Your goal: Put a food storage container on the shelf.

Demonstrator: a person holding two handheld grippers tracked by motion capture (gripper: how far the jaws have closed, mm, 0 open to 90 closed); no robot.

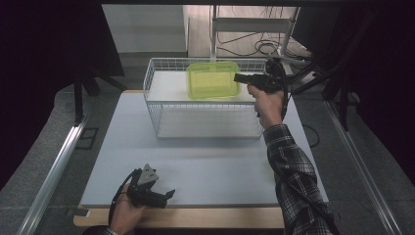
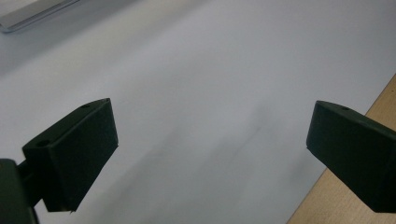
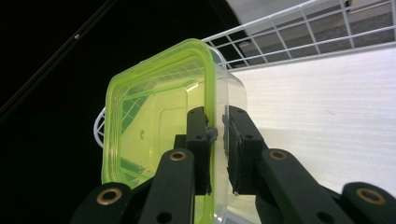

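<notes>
A translucent yellow-green plastic container (image 1: 213, 80) hangs tilted over the back of a white wire basket (image 1: 205, 120). My right gripper (image 1: 236, 77) holds it by the right side. In the right gripper view the container (image 3: 149, 121) stands on edge, and my right gripper (image 3: 217, 135) is shut on its rim and wall. At the front left of the table my left gripper (image 1: 171, 192) lies low in a hand. Seen in the left gripper view, my left gripper (image 2: 210, 135) is open, with just the white tabletop between its fingers.
The basket stands at the back middle of a white tabletop (image 1: 195, 166) with a wooden front edge (image 1: 195, 218). A white panel (image 3: 327, 102) lines the basket's floor. Dark curtains flank the table. Cables and a metal frame (image 1: 254, 29) lie behind it.
</notes>
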